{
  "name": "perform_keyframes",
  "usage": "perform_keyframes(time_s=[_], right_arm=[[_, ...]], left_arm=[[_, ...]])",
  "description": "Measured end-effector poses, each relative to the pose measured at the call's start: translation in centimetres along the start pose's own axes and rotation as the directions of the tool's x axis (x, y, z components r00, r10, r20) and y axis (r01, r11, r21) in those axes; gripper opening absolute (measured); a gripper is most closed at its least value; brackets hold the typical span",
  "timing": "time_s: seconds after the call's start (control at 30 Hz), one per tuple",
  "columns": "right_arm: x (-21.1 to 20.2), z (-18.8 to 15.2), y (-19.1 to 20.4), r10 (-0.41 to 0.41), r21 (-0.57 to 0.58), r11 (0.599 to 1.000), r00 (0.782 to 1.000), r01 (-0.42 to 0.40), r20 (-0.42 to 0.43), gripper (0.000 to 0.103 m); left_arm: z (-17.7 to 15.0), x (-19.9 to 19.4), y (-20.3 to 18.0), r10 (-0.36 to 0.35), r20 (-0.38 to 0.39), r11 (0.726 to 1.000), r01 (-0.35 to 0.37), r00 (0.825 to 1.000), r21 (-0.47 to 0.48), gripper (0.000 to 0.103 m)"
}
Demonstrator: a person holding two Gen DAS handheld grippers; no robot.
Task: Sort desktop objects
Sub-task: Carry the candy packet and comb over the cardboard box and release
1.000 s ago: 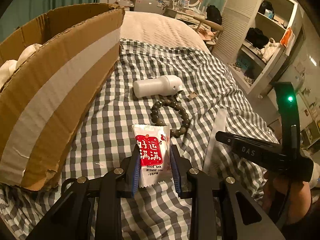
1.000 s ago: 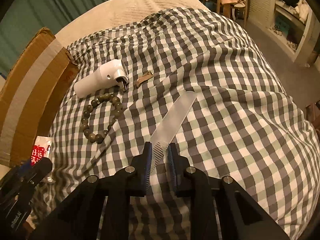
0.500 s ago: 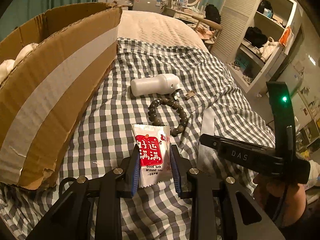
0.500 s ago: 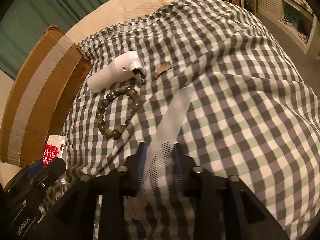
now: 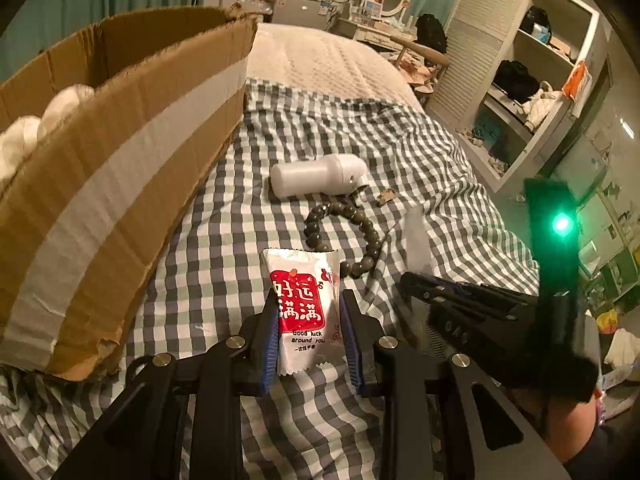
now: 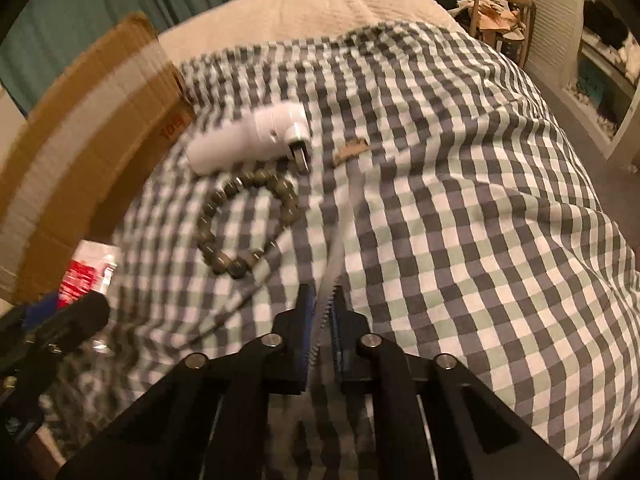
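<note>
Left wrist view, from left to right: a cardboard box with a pale tape band stands on the checked bedcover. The left gripper has its fingers clamped on a red-and-white snack packet, held above the cover just beside the box. Beyond the packet lies a bead bracelet, and past that a white bottle-shaped device lies on its side, near the bracelet; whether they touch cannot be told. At the right, the right gripper carries a translucent comb.

Right wrist view: the box stands at the left. The right gripper has its fingers closed on the toothed end of the comb, which appears edge-on, though motion blur hides its far end.
</note>
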State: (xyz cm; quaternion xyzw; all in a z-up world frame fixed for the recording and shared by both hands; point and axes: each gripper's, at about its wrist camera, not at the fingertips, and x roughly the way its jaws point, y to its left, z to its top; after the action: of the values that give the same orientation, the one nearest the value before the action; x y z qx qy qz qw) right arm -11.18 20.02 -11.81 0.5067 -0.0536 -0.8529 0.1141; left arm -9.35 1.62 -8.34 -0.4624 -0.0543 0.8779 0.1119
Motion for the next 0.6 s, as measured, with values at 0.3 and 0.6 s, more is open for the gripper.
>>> perform_keyframes(time_s=[0.3,0.6], right_arm=[[-6.6,1.0,0.3,0.174,0.028,0.983,0.972,-0.18,0.16,0.003],[-13.0,2.7,3.2,0.318,0.005,0.945,0.92,-0.328,0.23,0.004]], left_arm=[[1.5,-2.4,-0.3,-0.037,0.077,0.999,0.036,0.996,0.014,0.028],[4.5,-8.3,1.2,-0.071,0.232,0.997,0.077,0.97,-0.017,0.028]])
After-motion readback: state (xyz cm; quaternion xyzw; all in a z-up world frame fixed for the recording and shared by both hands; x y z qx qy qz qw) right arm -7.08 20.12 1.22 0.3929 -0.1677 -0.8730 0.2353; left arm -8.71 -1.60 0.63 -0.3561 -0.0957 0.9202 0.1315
